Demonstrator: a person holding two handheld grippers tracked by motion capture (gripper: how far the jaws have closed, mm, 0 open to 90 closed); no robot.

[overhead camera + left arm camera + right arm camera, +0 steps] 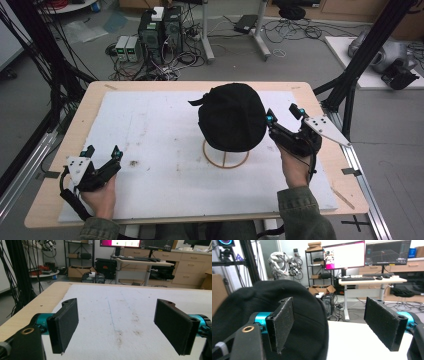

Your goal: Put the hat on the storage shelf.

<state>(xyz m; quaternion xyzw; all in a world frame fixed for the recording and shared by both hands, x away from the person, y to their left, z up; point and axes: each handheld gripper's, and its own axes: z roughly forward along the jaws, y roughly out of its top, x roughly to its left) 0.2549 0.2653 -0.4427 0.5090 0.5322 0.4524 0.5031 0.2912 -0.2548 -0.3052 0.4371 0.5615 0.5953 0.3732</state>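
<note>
A black cap point(232, 117) sits on a round wire stand point(225, 154) in the middle of the white mat point(150, 135). My right gripper point(282, 116) is open at the cap's right side, its left jaw close against the fabric. In the right gripper view the black cap point(287, 315) spreads behind the left jaw, and the right gripper point(335, 323) holds nothing between its pads. My left gripper point(102, 151) rests open near the mat's front left, far from the cap. In the left gripper view the left gripper point(120, 327) has only bare mat between its jaws.
The mat lies on a wooden table point(95, 95). Black frame posts point(367, 45) stand at the table's right and left. Computers and cables point(160, 35) sit on the floor beyond the far edge. A desk with monitors point(367, 277) stands farther off.
</note>
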